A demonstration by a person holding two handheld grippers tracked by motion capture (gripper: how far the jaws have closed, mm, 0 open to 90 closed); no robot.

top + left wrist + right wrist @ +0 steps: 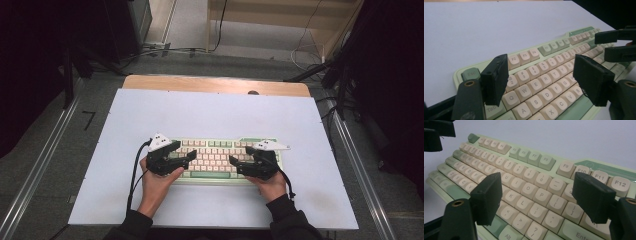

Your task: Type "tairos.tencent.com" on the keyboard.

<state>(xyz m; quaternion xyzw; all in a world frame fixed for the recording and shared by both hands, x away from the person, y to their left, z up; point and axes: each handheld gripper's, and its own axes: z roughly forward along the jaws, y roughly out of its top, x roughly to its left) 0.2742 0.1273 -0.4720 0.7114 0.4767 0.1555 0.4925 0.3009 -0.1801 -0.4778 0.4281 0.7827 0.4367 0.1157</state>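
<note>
Both spread: left gripper (186,157) and right gripper (234,166) hover over cream-and-green plastic keyboard (215,150); next, probably press keys.

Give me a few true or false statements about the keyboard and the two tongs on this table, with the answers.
1. The keyboard lies on a pale sheet. True.
2. The left tongs are clamped on a keycap. False: the jaws stand open above the keys, nothing between them.
3. The right tongs hover over the keyboard's right half. True.
4. The keycaps are black and red. False: they are cream and green.
5. A mouse sits beside the keyboard. False: nothing lies on the sheet beside the keyboard.
</note>
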